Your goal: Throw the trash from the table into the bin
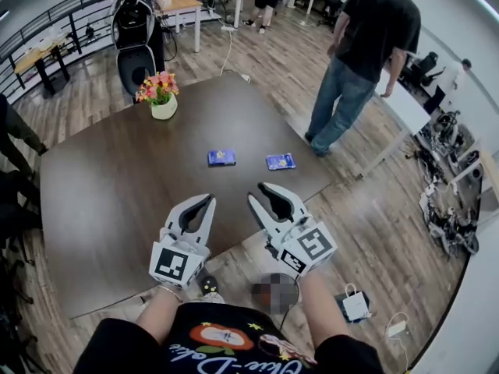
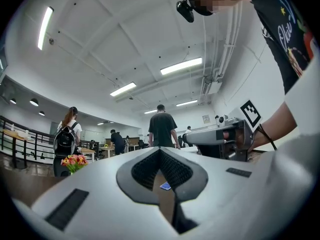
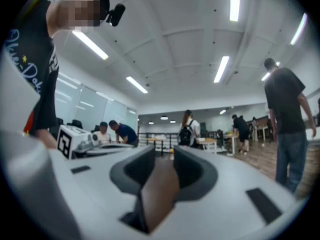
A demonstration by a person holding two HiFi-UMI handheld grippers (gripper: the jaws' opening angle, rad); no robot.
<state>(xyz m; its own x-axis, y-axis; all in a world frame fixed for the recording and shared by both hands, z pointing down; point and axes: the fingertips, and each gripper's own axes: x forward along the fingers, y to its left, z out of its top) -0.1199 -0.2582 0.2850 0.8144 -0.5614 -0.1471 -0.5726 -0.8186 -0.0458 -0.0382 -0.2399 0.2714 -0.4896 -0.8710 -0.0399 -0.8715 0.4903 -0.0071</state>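
Two small blue packets lie on the dark brown table point(image 1: 93, 209): one point(image 1: 221, 157) near the middle, the other point(image 1: 281, 161) to its right. Both grippers hover over the table's near edge, short of the packets. My left gripper point(image 1: 209, 199) has its tips together and holds nothing; through the gap behind its tips point(image 2: 160, 150) a blue packet point(image 2: 165, 186) shows ahead. My right gripper point(image 1: 259, 192) has its jaws a little apart, with only table top visible between them point(image 3: 164, 151). No bin is in view.
A white pot of flowers point(image 1: 160, 96) stands at the table's far left corner. A person in a black shirt point(image 1: 366, 45) stands past the right corner; another with a backpack point(image 1: 136, 18) is beyond the far side. A small white bag point(image 1: 355, 306) sits on the floor at the right.
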